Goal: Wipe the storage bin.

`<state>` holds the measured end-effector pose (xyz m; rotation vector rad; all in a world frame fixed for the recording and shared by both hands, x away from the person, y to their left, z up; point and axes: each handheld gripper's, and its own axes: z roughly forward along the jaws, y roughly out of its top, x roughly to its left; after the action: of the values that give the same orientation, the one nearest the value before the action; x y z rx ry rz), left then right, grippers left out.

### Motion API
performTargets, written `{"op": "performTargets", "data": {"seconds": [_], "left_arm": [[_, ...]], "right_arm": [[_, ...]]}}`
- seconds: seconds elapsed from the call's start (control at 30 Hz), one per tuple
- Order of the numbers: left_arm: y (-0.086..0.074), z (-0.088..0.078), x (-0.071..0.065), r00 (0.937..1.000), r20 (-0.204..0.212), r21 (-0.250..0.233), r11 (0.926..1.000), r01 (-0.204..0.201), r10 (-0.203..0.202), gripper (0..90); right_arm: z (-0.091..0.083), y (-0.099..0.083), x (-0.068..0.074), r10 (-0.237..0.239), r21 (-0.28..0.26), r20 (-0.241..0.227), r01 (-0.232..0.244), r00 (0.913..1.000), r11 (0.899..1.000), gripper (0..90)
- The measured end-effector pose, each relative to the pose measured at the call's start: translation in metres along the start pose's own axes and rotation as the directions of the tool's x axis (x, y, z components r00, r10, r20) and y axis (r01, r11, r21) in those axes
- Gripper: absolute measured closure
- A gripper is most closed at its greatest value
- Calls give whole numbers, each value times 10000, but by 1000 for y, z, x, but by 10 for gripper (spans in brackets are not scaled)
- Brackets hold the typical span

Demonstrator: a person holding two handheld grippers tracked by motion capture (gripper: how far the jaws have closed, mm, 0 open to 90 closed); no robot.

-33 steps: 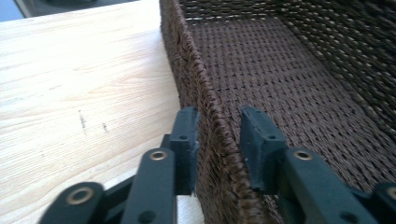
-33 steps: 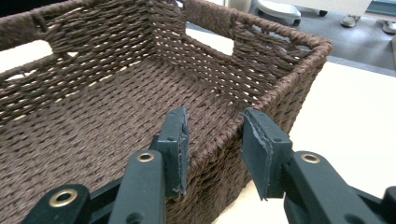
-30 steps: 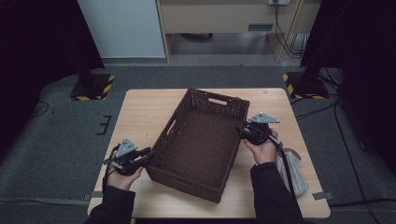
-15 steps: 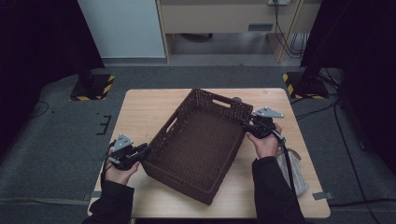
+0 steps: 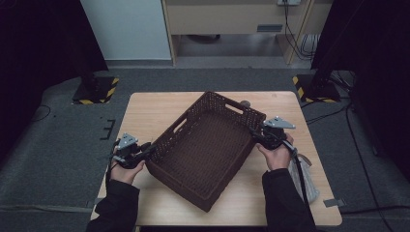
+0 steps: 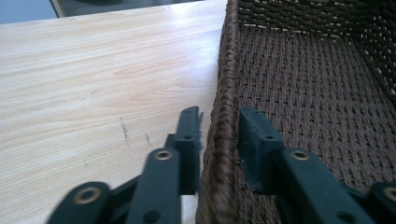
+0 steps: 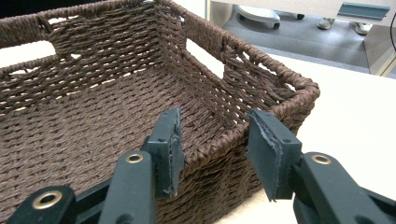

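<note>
Two grippers flanked one basket (image 5: 205, 147) on the worktop (image 5: 154, 108). At the left, the left gripper (image 5: 147, 151) sat at the worktop's left edge, with the floor (image 5: 63, 145) just beyond the hand (image 5: 124, 169). Its jaws straddled the basket's left rim, one outside over bare wood, one inside over the woven bottom. They had just been opening, and in the left gripper view (image 6: 219, 140) a thin gap showed between the inner pad and the rim (image 6: 223, 112), so they no longer pinched it. Bare worktop ran from that jaw up to the far edge, giving free room on that side.

Brown and woven, the basket lay skewed across the middle, its near corner close to the front edge and its far corner close to the back edge. Handle slots (image 7: 205, 58) pierced its walls. Nothing lay inside it. A small round thing (image 5: 245, 103) sat on the wood just behind its far wall; what it was I could not tell.

At the right, the right gripper (image 5: 255, 137) met the basket's right corner. In the right gripper view (image 7: 212, 140) its jaws stood about half open astride the rim (image 7: 299, 91), one pad inside, one outside, neither plainly pressing. A clear bag (image 5: 302, 176) lay near the right edge, just beside the right forearm and under the cable (image 5: 299, 166), narrowing the room there. Beyond the far edge stood a cabinet (image 5: 227, 19) and two yellow-and-black striped stand bases (image 5: 94, 89).
</note>
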<state>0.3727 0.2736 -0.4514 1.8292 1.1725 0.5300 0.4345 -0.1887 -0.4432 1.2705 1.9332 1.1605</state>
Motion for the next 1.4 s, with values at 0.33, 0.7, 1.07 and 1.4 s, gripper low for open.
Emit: {"op": "performTargets", "data": {"seconds": [0.33,0.7,1.07,1.4], "left_arm": [[-3,-10,3,9998,-107,89,9998,185,-185,695],[6,6,20,9991,-126,176,9990,408,-405,715],[14,20,32,9985,-334,102,9990,435,-431,663],[17,18,33,9933,-764,-239,9961,855,-871,515]], "right_arm": [[-7,5,-7,90,-329,10,-89,10000,9994,522],[-1,11,-35,397,-550,296,-381,9988,9978,493],[22,1,-49,586,-304,170,-581,9981,9978,491],[12,0,-43,441,202,-168,-437,9989,9988,597]]}}
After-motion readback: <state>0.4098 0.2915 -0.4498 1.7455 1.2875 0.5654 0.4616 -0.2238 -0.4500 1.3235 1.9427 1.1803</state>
